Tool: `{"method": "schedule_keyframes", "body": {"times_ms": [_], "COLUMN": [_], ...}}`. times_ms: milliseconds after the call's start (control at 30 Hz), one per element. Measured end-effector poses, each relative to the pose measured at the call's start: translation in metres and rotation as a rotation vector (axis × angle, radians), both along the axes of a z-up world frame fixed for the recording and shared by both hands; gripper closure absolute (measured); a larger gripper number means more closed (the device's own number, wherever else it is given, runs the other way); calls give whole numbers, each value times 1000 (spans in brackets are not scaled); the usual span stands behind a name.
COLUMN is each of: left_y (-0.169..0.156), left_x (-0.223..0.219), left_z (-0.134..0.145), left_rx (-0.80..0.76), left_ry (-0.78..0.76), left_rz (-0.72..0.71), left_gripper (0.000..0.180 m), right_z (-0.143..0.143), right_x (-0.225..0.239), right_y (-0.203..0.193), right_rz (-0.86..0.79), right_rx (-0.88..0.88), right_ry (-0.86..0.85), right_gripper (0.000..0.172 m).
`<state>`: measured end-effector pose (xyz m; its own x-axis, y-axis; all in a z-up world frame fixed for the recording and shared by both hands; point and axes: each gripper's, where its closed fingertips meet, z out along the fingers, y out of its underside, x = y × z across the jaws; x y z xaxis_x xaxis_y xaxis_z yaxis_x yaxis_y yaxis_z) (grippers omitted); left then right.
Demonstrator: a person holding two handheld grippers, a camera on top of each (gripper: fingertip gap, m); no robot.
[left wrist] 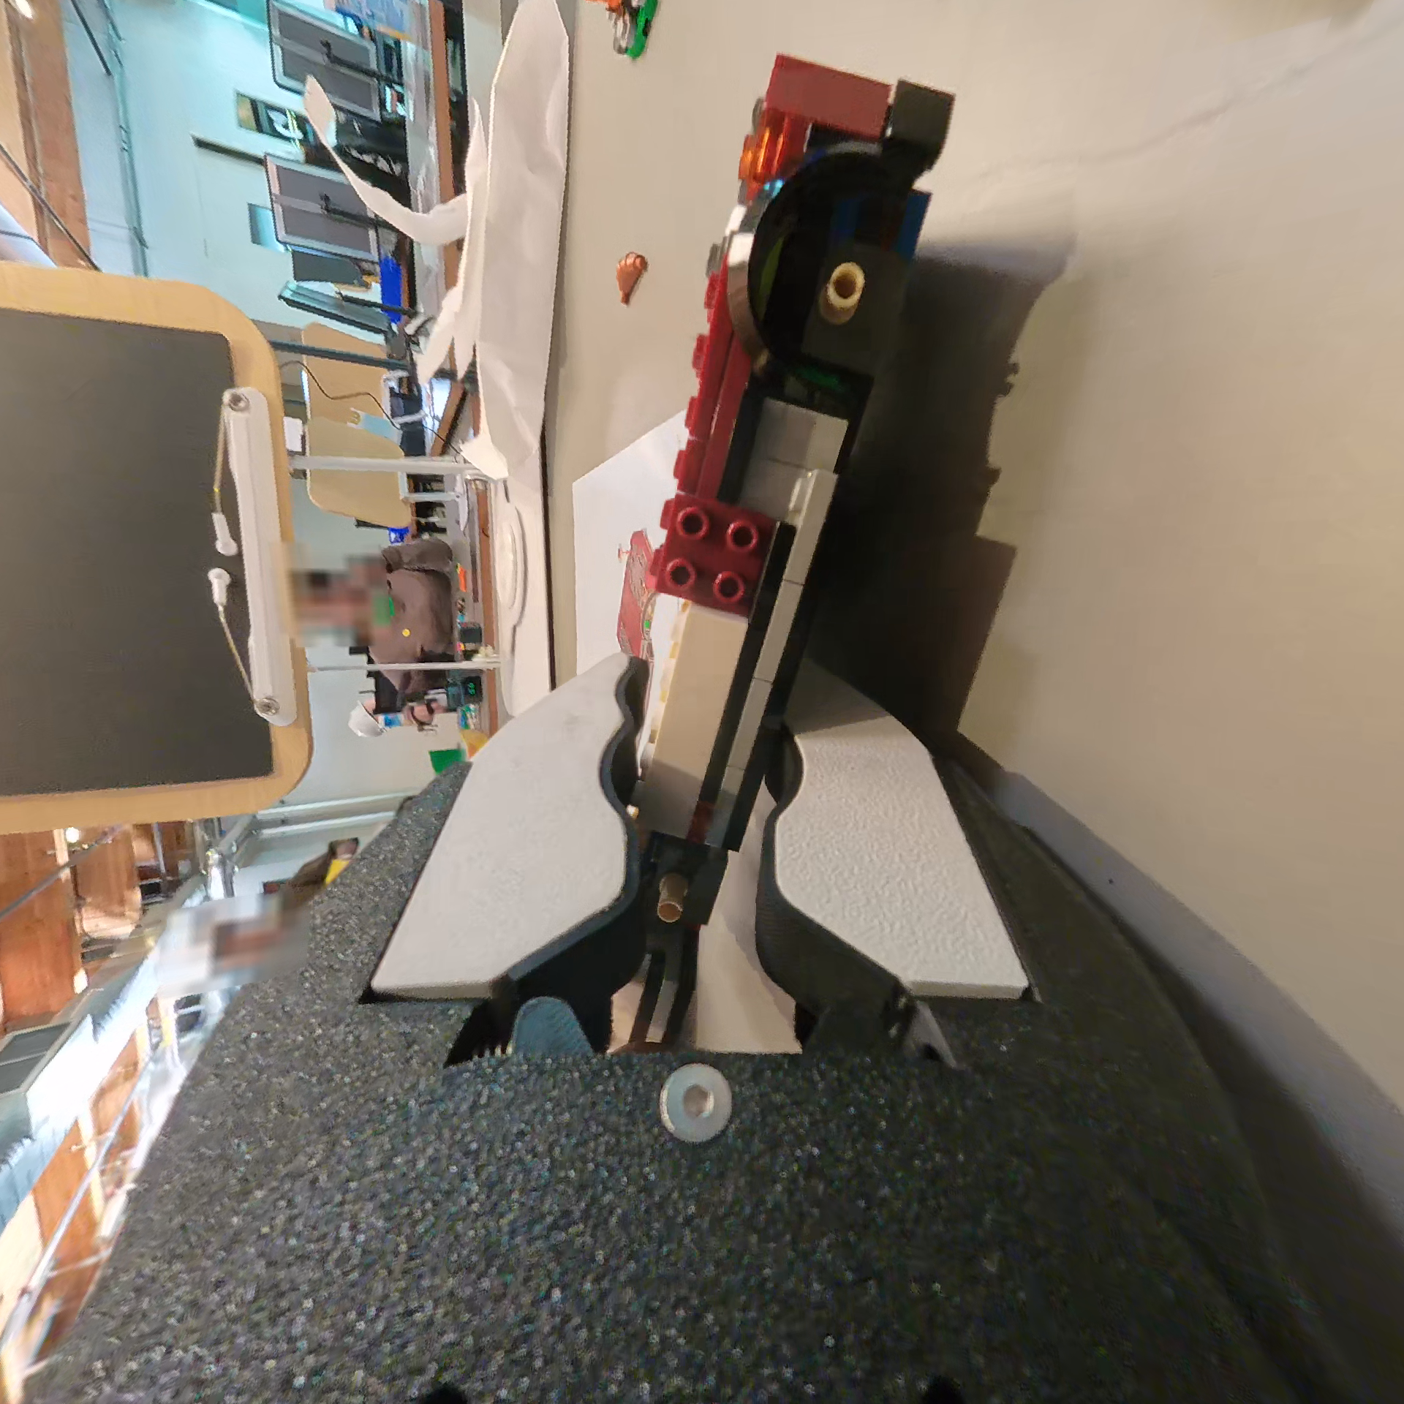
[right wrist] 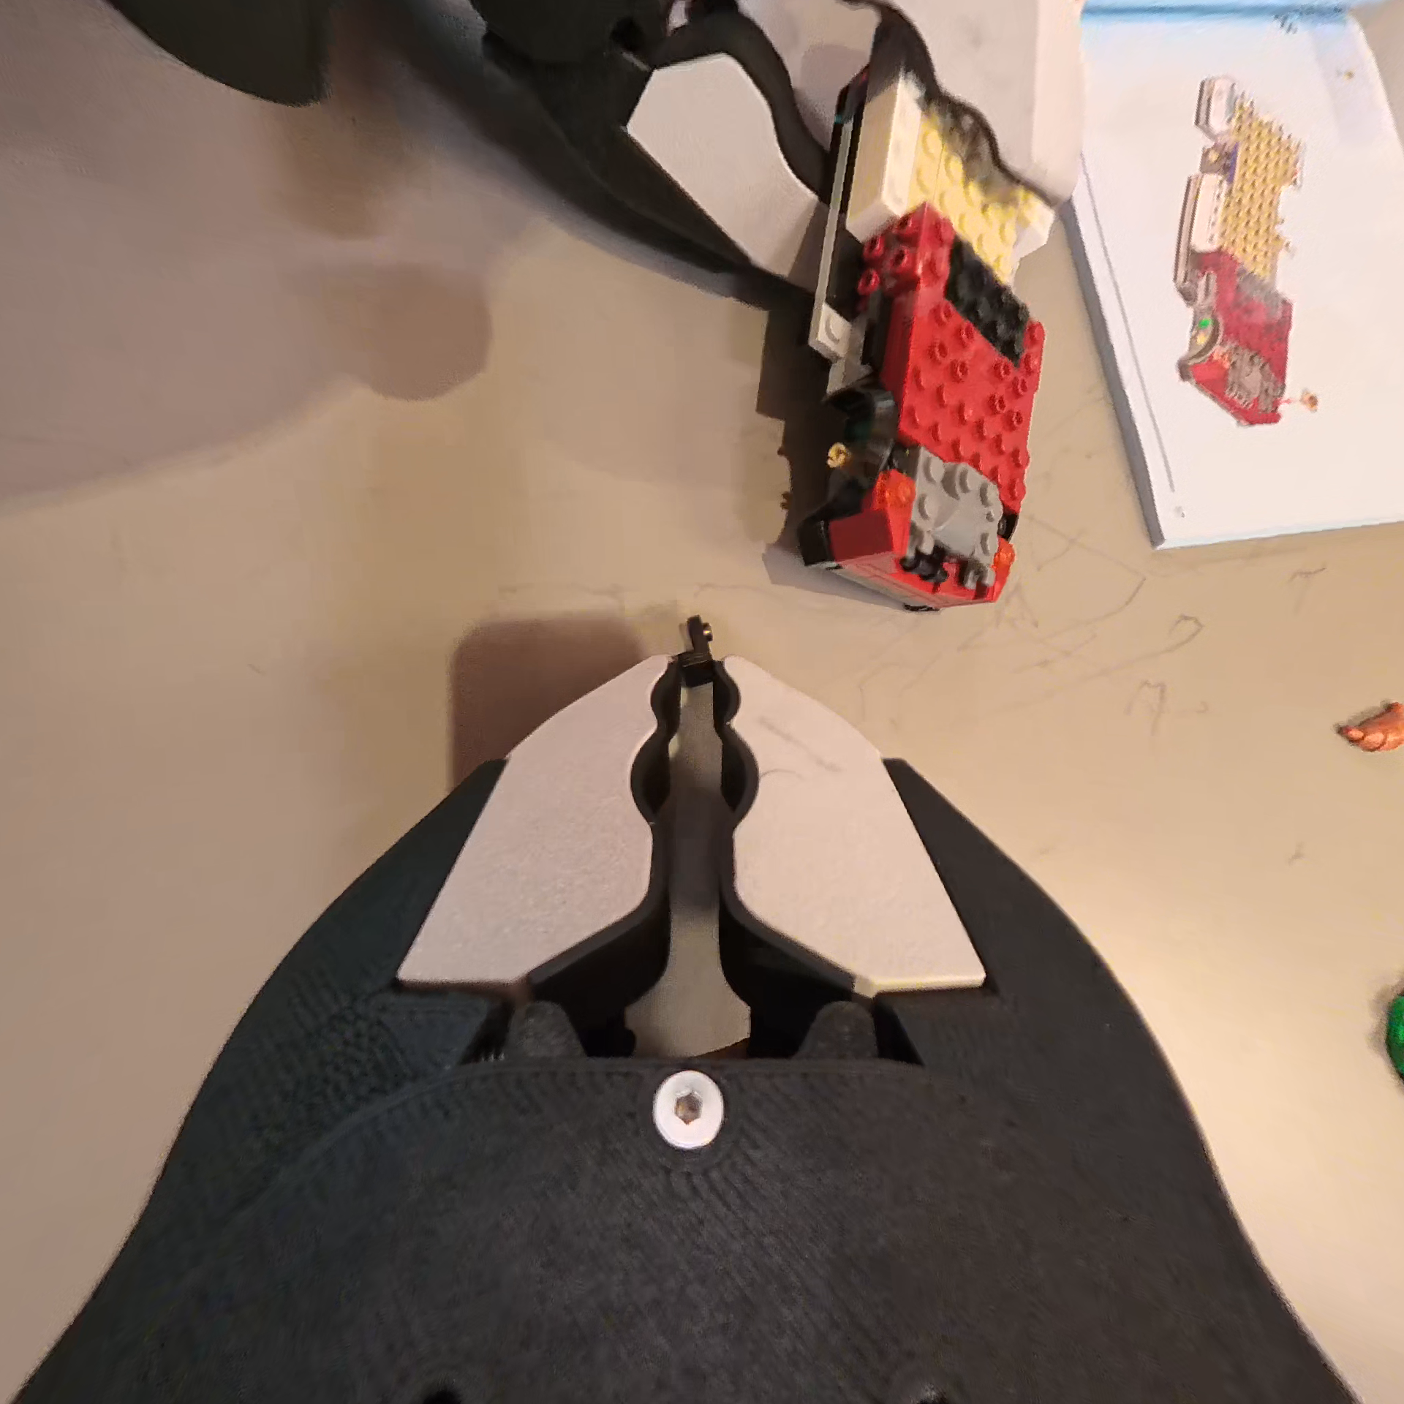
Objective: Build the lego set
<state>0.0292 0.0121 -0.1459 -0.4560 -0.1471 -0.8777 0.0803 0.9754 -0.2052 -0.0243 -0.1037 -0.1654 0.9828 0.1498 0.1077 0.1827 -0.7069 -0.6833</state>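
We see the left gripper (left wrist: 706,752) clamping the brick car (right wrist: 942,365) by its rear, the right gripper (right wrist: 695,672) pinching a small black part (right wrist: 695,646), probably a clip, car ahead-right of it.

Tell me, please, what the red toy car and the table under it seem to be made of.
Toy car: apparently hard plastic bricks, slightly glossy, with moulded studs on top. Table: smooth beige matte surface, perhaps laminate; faint scribbled scratches show, but the core is hidden.

Our left claw (left wrist: 706,760) clamped sideways on the brick model (left wrist: 767,532), our right claw (right wrist: 695,672) nearly closed (tips pinching a small black piece (right wrist: 695,646)), pointing down.
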Motion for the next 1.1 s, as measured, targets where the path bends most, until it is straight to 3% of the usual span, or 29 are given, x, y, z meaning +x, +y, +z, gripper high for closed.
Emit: {"method": "schedule_keyframes", "body": {"times_ms": [333,633,1100], "left_y": [-3,-7,-9], "left_x": [-1,-2,1], "left_z": [-2,-3,-6], "left_rx": [-146,-173,-179], "left_ry": [123,136,144], "left_rz": [158,176,184], "left_gripper": [151,151,151], "right_z": [60,51,44], "right_x": [9,20,26], "right_y": [44,55,55], "right_rz": [-159,-144,-117], "right_rx": [325,225,133], "right_ry": [-228,-630,-792], "right_gripper": [164,164,164]}}
